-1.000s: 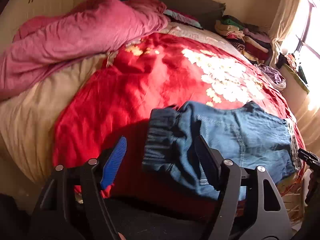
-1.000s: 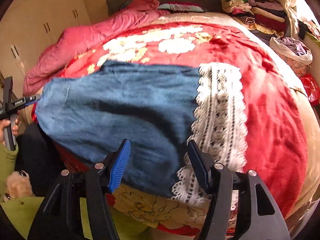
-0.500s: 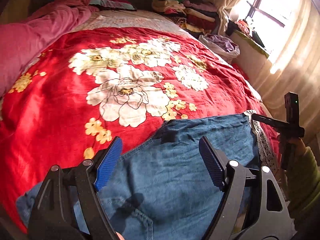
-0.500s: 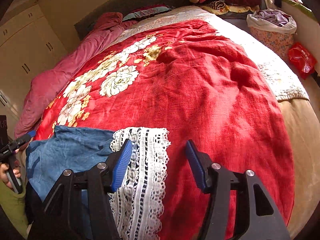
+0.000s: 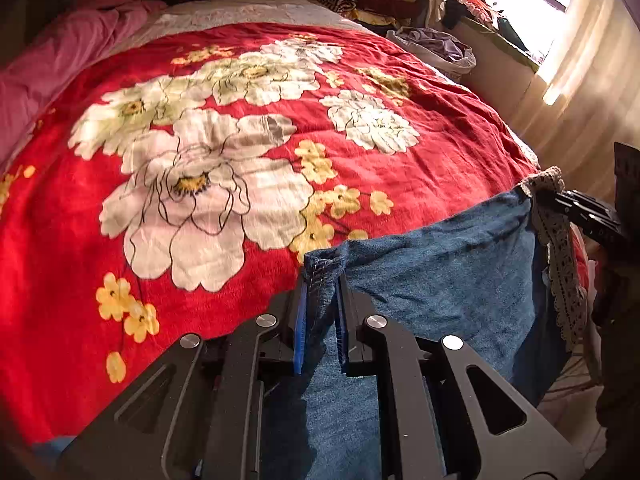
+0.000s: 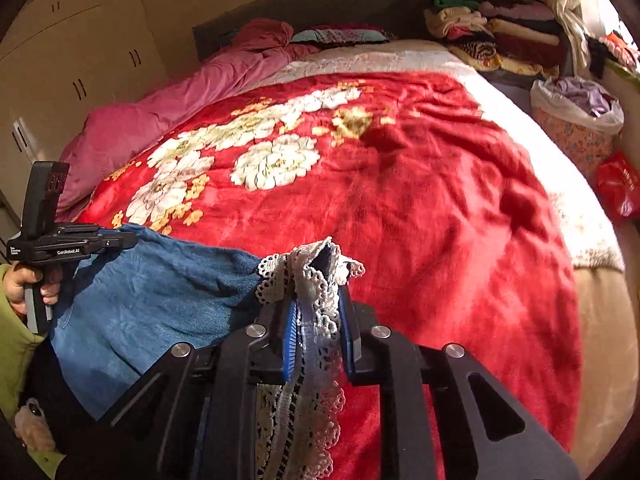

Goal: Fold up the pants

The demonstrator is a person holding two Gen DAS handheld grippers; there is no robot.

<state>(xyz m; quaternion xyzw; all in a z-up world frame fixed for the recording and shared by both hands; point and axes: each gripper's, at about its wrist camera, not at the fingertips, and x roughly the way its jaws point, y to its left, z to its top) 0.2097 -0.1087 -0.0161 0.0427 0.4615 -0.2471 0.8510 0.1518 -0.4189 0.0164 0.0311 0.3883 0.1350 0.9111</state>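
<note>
Denim is now pinched at both ends. The left tongs [image 5: 320, 316] have been shut on a bunched corner of the pants [image 5: 440, 280], and the right tongs [image 6: 318, 336] are closing, with the lace hem [image 6: 316, 280] gripped between the pads. The pants are held along the near edge of the bed [image 6: 420, 200], stretched between the two tongs above the red floral blanket [image 5: 200, 160]. From this it is judged that the garment has been secured for a lift or a fold, and that no fold has yet been made. Half a second earlier both tongs were seen wide open over the cloth, with nothing held; a second earlier the pants were lying spread flat.
</note>
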